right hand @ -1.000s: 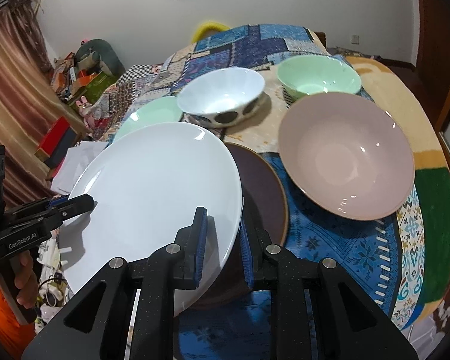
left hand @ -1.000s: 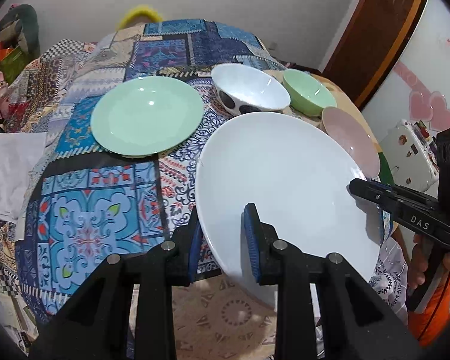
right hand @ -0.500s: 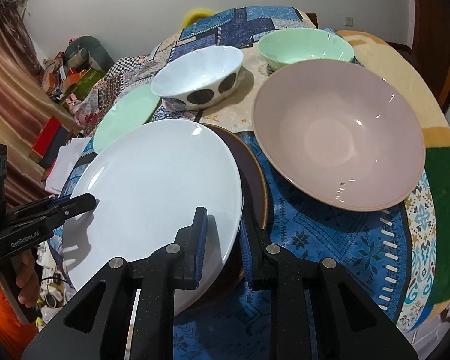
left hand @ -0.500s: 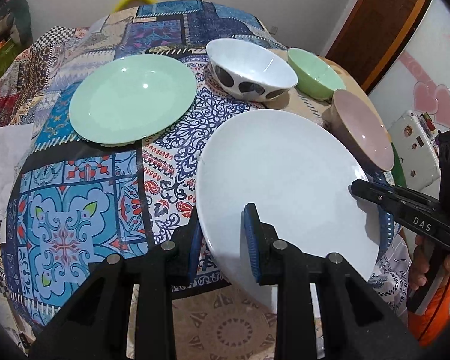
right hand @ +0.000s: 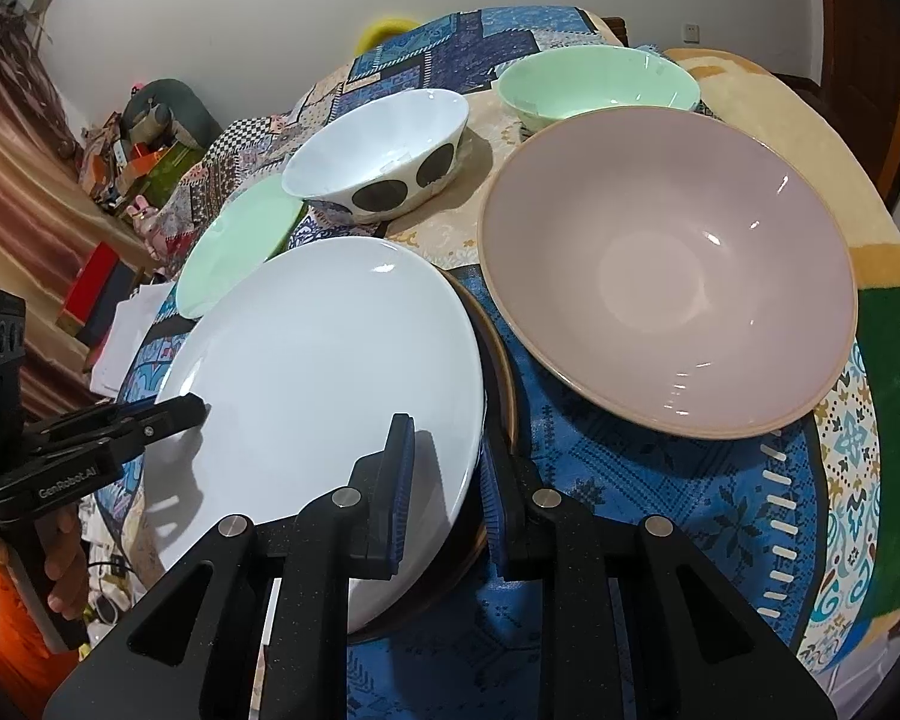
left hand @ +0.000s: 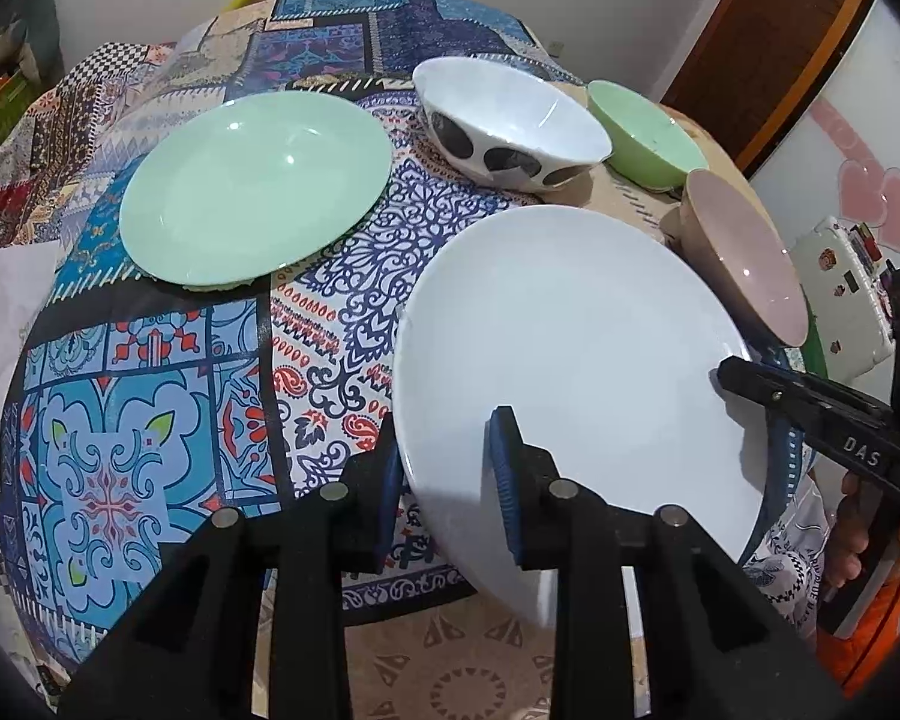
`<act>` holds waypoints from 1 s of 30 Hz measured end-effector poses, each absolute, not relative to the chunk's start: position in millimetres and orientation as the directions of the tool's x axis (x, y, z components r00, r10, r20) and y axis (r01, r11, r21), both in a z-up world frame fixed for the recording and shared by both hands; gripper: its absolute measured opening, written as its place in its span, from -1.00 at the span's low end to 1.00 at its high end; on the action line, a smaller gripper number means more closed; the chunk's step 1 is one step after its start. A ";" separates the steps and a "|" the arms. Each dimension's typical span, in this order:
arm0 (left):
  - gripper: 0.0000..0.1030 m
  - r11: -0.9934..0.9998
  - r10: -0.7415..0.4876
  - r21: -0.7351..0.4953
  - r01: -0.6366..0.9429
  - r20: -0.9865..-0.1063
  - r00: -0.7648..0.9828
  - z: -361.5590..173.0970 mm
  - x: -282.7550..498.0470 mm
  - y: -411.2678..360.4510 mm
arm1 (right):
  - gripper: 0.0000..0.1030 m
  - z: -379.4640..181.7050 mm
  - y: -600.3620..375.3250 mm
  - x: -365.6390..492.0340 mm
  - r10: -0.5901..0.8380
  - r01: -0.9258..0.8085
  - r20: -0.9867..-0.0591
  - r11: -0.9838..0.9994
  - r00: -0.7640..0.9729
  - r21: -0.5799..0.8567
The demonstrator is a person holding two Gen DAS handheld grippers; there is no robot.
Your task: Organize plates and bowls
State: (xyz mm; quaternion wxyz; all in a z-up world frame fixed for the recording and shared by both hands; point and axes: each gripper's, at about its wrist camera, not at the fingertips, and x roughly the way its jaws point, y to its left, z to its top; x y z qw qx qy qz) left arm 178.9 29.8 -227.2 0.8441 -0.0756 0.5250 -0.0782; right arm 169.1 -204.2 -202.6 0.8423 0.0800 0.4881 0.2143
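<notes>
Here we hold the white plate [left hand: 570, 360] with both grippers: the left gripper [left hand: 444, 480] pinches its rim at 7 o'clock, the right gripper [right hand: 444, 480] at 4 o'clock. It sits over a dark plate [right hand: 498, 372], with the pink bowl [right hand: 666, 276] at its 2 o'clock.

Even, fairly bright indoor light falls from above, leaving small glints on the pink bowl [right hand: 666, 276] and the green plate [left hand: 252, 186], and soft finger shadows on the white plate [right hand: 324, 372]. Both fisheye views bend hard at the rim, with black vignetted corners. The middle is sharp; edge clutter smears.
</notes>
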 end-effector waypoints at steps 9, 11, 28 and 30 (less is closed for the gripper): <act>-0.44 0.977 -0.209 -0.204 0.057 -0.885 0.416 -237.8 181.2 24.7 | -0.63 -200.1 -208.1 170.9 0.437 -0.276 -0.781 0.897 0.446 0.345; -0.44 0.978 -0.207 -0.201 0.059 -0.884 0.419 -237.9 181.5 24.8 | -0.62 -200.2 -206.5 171.2 0.429 -0.278 -0.785 0.901 0.446 0.334; -0.31 0.978 -0.205 -0.197 0.068 -0.852 0.482 -212.1 161.7 31.3 | -0.49 -182.3 -200.8 161.5 0.348 -0.296 -0.797 0.929 0.493 0.222; -0.20 0.980 -0.195 -0.190 0.062 -0.842 0.503 -204.1 157.6 34.7 | -0.39 -176.0 -197.6 159.9 0.354 -0.305 -0.788 0.926 0.504 0.221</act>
